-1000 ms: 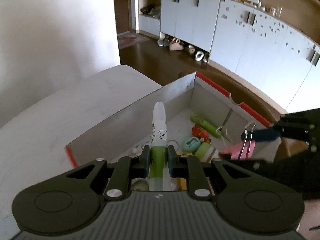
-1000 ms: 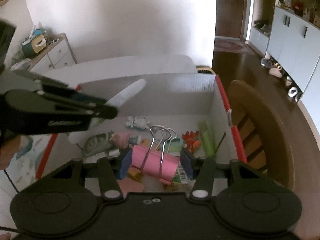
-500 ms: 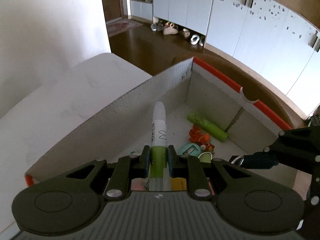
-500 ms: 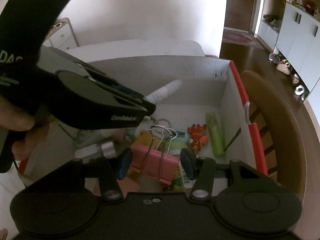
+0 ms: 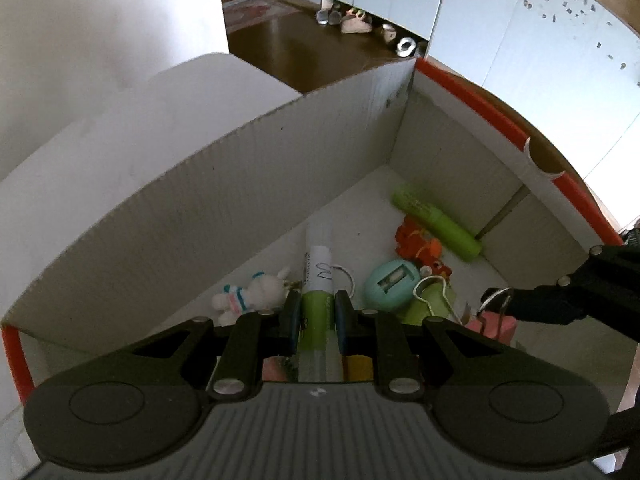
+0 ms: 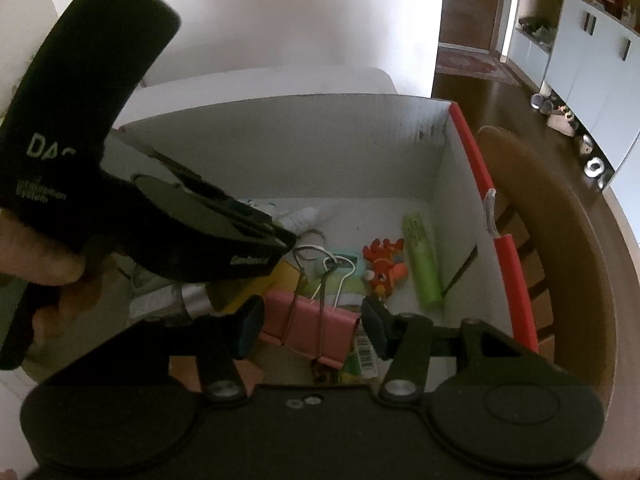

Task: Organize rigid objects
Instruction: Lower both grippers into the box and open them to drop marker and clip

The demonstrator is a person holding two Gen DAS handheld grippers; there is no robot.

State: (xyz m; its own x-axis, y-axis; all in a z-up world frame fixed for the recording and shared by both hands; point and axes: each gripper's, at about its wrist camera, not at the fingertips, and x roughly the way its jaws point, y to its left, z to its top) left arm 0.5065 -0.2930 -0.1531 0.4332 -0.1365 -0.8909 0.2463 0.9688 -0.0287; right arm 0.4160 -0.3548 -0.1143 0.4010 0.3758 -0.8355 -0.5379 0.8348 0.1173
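Two tongs crowd one cardboard box (image 5: pixel 280 184): the left tongs (image 5: pixel 316 314) pinch a marker (image 5: pixel 318 276), the right tongs (image 6: pixel 310 326) grip a pink binder clip (image 6: pixel 316 330), and careless release risks collision or jumbled clutter.

Cardboard boxes: one, the box (image 5: pixel 280 184) lying open beneath both grippers.
Grippers: two, the left gripper (image 5: pixel 317 317) and the right gripper (image 6: pixel 311 327).
Markers: two, a white-and-green marker (image 5: pixel 318 276) sitting between the left gripper's pads and a green highlighter (image 6: pixel 423 264) lying ahead and to the right of the right gripper.
Binder clips: one pink binder clip (image 6: pixel 316 330) sitting between the right gripper's pads.
Plush toys: one white plush (image 5: pixel 252 294) lying just left of the left gripper.
Orange figures: one orange toy (image 6: pixel 384 268).
Teal sharpeners: one teal sharpener (image 5: pixel 392 284).
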